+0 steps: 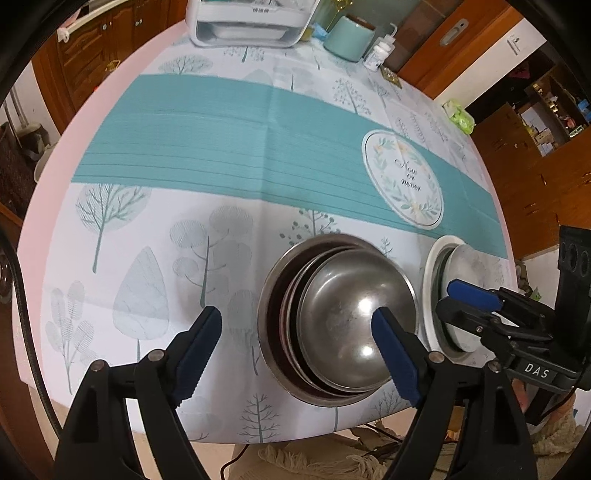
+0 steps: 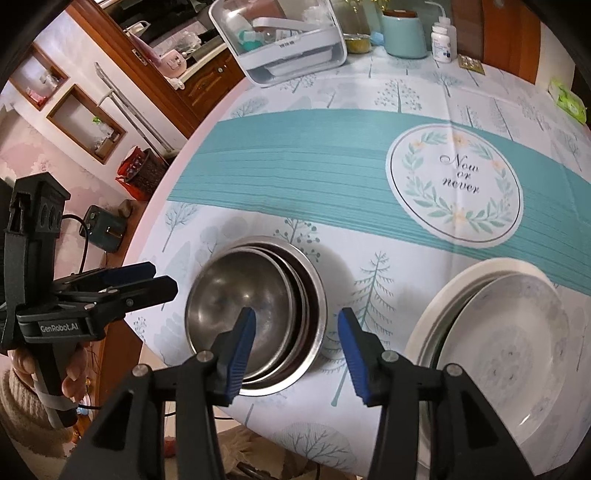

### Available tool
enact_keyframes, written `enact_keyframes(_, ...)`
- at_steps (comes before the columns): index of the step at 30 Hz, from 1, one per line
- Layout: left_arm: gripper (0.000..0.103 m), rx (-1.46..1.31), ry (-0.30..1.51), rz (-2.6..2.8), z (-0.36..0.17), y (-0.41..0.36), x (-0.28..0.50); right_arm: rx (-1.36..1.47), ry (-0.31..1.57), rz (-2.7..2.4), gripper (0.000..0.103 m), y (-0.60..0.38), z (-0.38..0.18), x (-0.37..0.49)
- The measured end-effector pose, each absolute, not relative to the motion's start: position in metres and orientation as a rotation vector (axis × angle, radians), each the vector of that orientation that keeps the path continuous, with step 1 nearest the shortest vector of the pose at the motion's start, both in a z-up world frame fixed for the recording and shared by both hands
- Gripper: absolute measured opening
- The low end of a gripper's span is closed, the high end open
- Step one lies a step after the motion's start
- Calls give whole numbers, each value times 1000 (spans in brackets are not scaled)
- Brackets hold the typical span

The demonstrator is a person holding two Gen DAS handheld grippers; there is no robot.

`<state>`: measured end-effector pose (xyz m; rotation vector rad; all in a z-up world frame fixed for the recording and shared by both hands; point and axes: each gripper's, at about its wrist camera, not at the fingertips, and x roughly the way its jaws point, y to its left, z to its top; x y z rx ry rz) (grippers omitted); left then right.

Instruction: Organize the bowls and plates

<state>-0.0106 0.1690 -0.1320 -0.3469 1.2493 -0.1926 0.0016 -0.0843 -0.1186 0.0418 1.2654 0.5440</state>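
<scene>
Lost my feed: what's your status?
Left gripper open, empty. Right gripper open, empty. Steel bowls nested, plates stacked alongside. Nothing in the way.

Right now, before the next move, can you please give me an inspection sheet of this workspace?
Surface: round table, tree-print tablecloth.
Job's things: steel bowls nested near the front edge; white plates stacked to their right, top plate tilted.
Clutter: white storage box, teal canister, white bottle, green packet, all at the far side.
Grippers: left gripper open, empty; right gripper open, empty.
Cables: black cable left of the table.
Surroundings: wooden cabinets, wall niches.
</scene>
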Motion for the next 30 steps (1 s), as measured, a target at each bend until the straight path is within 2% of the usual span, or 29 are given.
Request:
enact_keyframes(21,82,-383,1344,-232,-185,153,2,170,1409,523,47,-88,-166,14)
enact_keyframes(27,79,-398,1363,-259,-193,146,4,178,1437,538,47,-84,-173,15)
enact_keyframes(30,70,-410,1378,-276,-197,145,5,183,1446,554,47,-83,-174,15)
